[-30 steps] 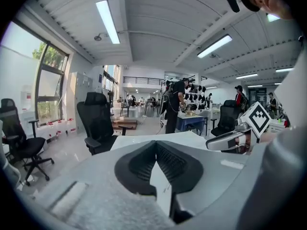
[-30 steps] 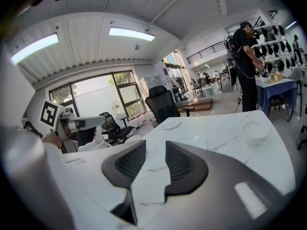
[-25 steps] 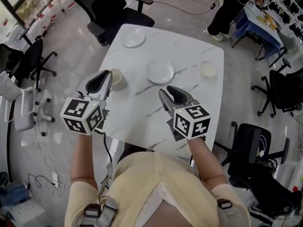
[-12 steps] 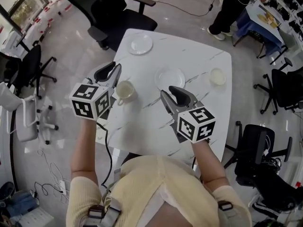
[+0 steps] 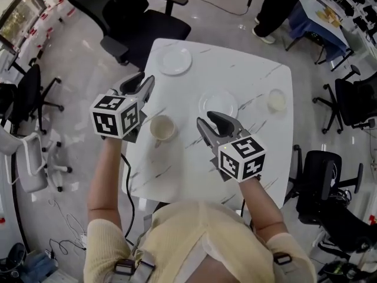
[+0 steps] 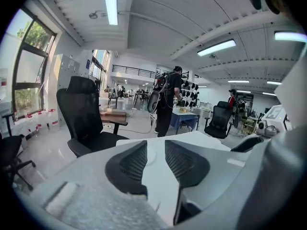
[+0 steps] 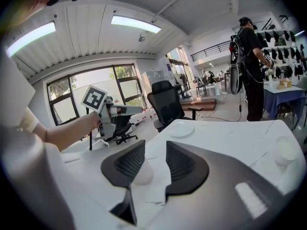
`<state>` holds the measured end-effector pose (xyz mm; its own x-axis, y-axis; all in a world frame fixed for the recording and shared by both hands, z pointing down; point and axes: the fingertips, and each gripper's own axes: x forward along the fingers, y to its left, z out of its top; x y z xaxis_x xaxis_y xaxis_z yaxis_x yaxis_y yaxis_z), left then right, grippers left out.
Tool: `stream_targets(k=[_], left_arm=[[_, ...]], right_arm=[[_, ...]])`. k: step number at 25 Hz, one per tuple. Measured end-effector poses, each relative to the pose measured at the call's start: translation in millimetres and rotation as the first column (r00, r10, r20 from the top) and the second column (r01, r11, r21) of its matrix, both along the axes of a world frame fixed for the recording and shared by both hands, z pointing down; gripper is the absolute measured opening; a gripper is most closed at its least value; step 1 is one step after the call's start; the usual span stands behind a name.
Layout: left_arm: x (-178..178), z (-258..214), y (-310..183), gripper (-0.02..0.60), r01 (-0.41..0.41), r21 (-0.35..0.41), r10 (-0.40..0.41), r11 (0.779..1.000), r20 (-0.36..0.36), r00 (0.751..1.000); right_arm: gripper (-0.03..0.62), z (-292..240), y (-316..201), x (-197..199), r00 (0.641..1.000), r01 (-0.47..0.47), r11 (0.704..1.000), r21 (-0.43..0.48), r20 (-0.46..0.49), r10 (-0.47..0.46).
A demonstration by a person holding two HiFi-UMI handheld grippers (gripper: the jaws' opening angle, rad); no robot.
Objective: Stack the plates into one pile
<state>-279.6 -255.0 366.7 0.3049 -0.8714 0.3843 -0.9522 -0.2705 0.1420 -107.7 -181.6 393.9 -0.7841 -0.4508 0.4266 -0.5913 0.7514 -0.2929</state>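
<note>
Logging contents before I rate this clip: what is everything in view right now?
table: 1, white marbled, centre.
plates: 2, white, one at the far left corner, the other mid-table.
cups: 2, cream, one near the left edge, the other near the right edge.
chairs: several, mostly black, around the table.
bystander: 1, dark clothes, far right.
left gripper: 1, grey with marker cube, at the table's left edge, fingers opening, nothing between them.
right gripper: 1, same build, over the table's near middle, open, holding nothing.
forearms: 2, bare, behind the grippers.
</note>
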Motion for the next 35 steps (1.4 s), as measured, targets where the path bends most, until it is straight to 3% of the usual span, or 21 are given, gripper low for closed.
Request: stream_targets(k=[6, 9, 11, 26, 31, 35], left_arm=[[-22, 45, -45, 0.152, 0.003, -0.1, -0.023, 0.995, -0.193, 0.981], [-28, 76, -65, 0.157, 0.014, -0.173, -0.07, 0.985, -0.325, 0.943], [-31, 96, -75, 0.179, 0.031, -0.22, -0.114, 0.975, -0.375, 0.92], [-44, 184, -136, 0.179, 0.108, -0.385, -0.259, 0.917, -0.366, 0.894], [-43, 194, -148, 0.179, 0.104, -0.398, -0.255, 0.911, -0.347, 0.903], [-50, 198, -157, 0.179, 0.136, -0.399, -0.262, 0.907, -0.28, 0.924]], right_arm=[[0.124, 24, -14, -13, 0.998, -0.042, 0.998, -0.047, -0.048, 0.039], [0.124, 37, -20, -15, 0.996, -0.069, 0.995, -0.074, -0.069, 0.064], [0.124, 45, -21, -15, 0.994, -0.085, 0.992, -0.091, -0.08, 0.077], [0.124, 81, -24, 3, 0.973, -0.202, 0.966, -0.164, -0.142, 0.18], [0.124, 88, -24, 8, 0.969, -0.227, 0.956, -0.184, -0.145, 0.202], [0.124, 91, -28, 11, 0.966, -0.246, 0.948, -0.202, -0.135, 0.221]])
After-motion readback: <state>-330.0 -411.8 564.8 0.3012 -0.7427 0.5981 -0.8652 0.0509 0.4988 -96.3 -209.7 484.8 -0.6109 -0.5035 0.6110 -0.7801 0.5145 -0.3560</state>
